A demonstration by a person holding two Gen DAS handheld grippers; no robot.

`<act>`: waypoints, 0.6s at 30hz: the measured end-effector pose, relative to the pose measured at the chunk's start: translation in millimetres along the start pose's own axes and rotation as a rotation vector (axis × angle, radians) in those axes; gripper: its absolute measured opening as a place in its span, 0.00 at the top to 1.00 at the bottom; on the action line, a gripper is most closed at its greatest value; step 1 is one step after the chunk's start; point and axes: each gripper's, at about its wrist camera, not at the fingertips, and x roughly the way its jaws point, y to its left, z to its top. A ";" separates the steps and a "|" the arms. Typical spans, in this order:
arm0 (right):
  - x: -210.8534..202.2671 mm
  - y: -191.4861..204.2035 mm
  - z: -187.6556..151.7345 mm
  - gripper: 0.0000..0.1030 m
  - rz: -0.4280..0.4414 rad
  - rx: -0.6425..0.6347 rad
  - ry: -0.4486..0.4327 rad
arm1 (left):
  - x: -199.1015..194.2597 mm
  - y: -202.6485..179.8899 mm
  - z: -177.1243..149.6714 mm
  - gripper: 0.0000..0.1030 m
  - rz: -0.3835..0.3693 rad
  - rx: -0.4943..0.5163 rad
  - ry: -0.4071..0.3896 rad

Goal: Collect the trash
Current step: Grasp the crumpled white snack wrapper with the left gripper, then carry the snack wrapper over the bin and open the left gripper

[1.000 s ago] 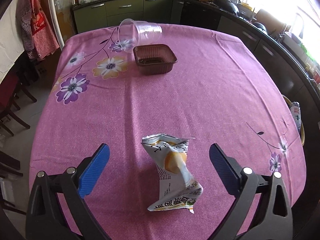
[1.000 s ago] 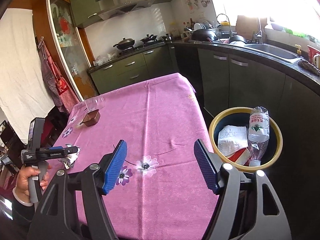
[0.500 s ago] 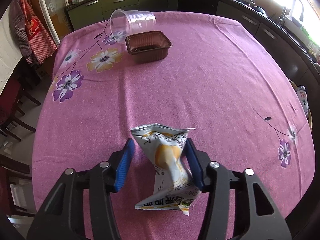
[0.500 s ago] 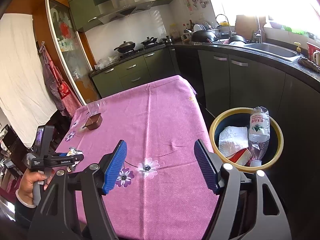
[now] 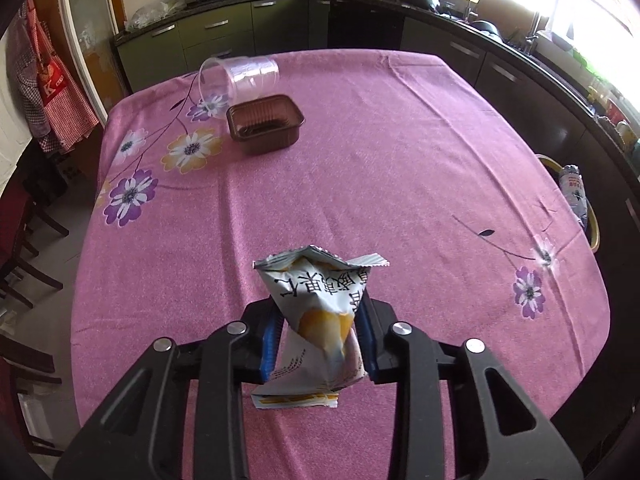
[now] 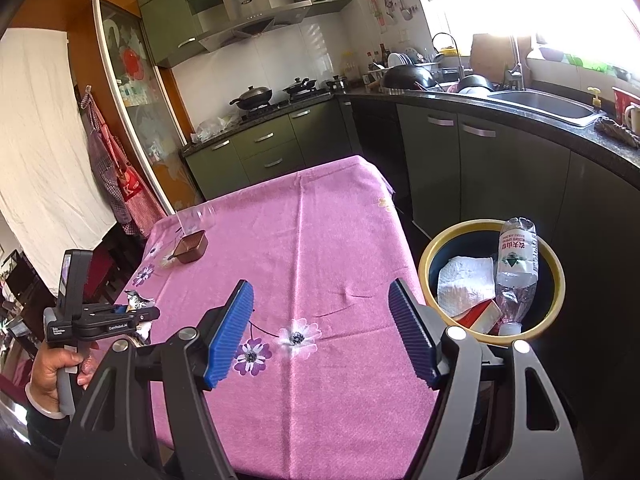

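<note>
My left gripper (image 5: 318, 326) is shut on a crumpled silver snack wrapper (image 5: 316, 304) and holds it above the pink tablecloth (image 5: 360, 168). The right wrist view shows that gripper (image 6: 154, 314) at the table's left side with the wrapper (image 6: 138, 302) in it. A brown plastic tray (image 5: 264, 122) and a tipped clear plastic cup (image 5: 240, 78) lie at the table's far left. My right gripper (image 6: 320, 332) is open and empty over the table's near right corner, beside the yellow-rimmed trash bin (image 6: 494, 280).
The bin holds a plastic bottle (image 6: 516, 268), white paper (image 6: 466, 284) and a red box (image 6: 480, 316). Dark kitchen cabinets (image 6: 480, 168) stand to the right of the table. Wooden chairs (image 5: 20, 240) stand at its left.
My left gripper closed on the snack wrapper and lifted it off the cloth. My right gripper stayed open near the bin.
</note>
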 end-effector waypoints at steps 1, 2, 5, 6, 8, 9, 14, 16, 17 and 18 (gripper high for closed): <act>-1.2 -0.7 0.4 0.32 -0.002 0.001 -0.005 | -5.8 -4.0 1.9 0.70 -0.012 0.009 -0.017; -2.9 -1.0 0.8 0.32 -0.004 0.002 -0.009 | -11.1 -8.0 3.3 0.70 -0.021 0.018 -0.031; -8.7 -3.8 2.1 0.32 -0.011 0.007 -0.021 | -27.2 -23.4 9.2 0.70 -0.060 0.047 -0.080; -10.9 -5.2 2.6 0.32 -0.016 0.009 -0.025 | -31.5 -28.8 12.2 0.70 -0.077 0.054 -0.093; -16.9 -10.2 4.0 0.32 -0.028 0.017 -0.040 | -39.3 -40.9 19.5 0.70 -0.110 0.078 -0.118; -21.1 -13.6 4.5 0.32 -0.038 0.023 -0.049 | -42.8 -48.5 24.2 0.70 -0.122 0.094 -0.134; -49.7 -40.2 6.2 0.32 -0.111 0.067 -0.107 | -52.7 -100.3 54.2 0.70 -0.247 0.187 -0.192; -62.6 -54.5 6.1 0.32 -0.137 0.093 -0.131 | -53.7 -126.2 64.8 0.70 -0.305 0.233 -0.201; -69.9 -62.2 5.5 0.32 -0.156 0.107 -0.144 | -53.7 -141.4 71.2 0.70 -0.333 0.255 -0.207; -76.1 -69.2 4.9 0.32 -0.171 0.120 -0.156 | -52.9 -156.2 77.0 0.70 -0.359 0.277 -0.211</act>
